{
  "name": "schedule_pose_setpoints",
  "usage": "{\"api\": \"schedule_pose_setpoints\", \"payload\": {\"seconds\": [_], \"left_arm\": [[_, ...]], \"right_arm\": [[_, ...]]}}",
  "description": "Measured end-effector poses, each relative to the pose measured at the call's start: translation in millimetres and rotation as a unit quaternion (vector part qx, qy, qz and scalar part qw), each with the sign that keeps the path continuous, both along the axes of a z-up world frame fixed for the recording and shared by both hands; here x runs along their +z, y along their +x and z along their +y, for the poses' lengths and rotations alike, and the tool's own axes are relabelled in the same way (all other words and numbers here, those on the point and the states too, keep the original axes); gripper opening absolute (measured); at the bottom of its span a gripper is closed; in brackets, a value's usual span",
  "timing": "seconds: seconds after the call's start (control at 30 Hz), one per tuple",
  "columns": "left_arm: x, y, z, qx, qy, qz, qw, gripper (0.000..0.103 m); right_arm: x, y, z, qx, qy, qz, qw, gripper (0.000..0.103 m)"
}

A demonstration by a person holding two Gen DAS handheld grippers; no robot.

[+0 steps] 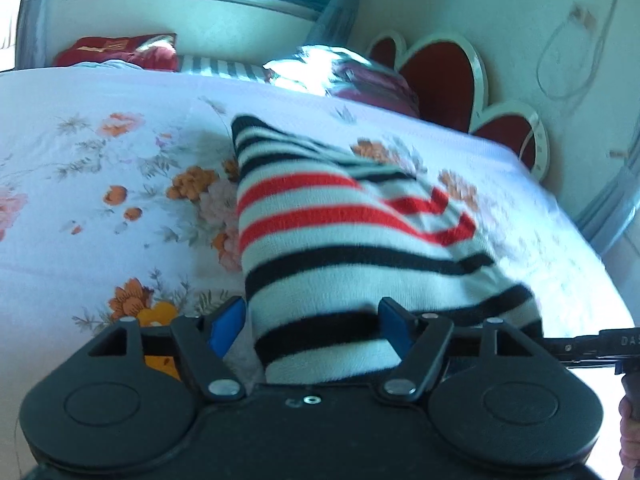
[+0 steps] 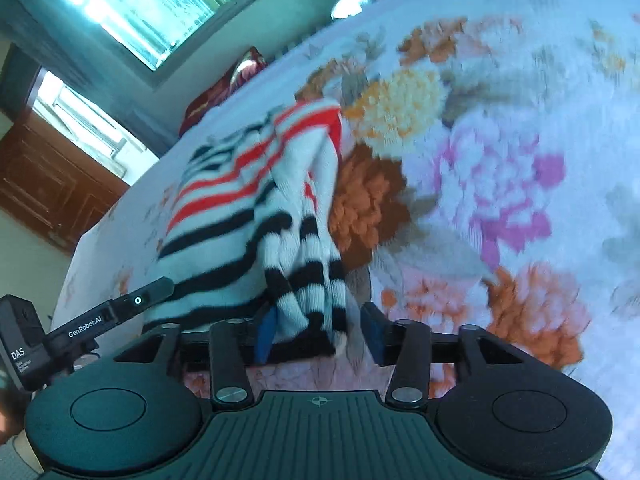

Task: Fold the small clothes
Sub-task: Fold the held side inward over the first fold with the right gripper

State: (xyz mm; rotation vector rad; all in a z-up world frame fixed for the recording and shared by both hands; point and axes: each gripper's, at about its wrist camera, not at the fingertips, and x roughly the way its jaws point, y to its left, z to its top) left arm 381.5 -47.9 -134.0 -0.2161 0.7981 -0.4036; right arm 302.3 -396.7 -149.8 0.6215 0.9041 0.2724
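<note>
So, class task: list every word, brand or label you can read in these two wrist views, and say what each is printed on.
"GenRobot.AI": on the black bar of the left gripper's unit, right wrist view.
"DAS": on the black box beside that bar; smaller lines beneath are too small to read.
"DA": cut off at the frame edge, on the black bar in the left wrist view.
Gold marking on the red cushion: too blurred to read.

Floral bedsheet [image 1: 100,168] spreads wide, red pillow [image 1: 120,50] at the far edge, heart-shaped red headboard [image 1: 444,76] against the wall, window [image 2: 132,4] glowing.
</note>
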Motion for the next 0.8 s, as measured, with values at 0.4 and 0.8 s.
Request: {"api": "schedule_pose_setpoints", "payload": {"seconds": [0.4,0.8], "left_arm": [[8.0,64.5,-3.1,0.061,-0.033,0.014,0.9975,0.074],[-20.6,105.7,-6.3,0.091,-0.031,0.034,0.9948,0.062]], "right_arm": [[7.7,98.7,0.6,-0.036,0.037,-0.002,0.999,0.068],[-14.0,162.1,7.8,-0.062,0.006,-0.018,0.998,0.032]]}}
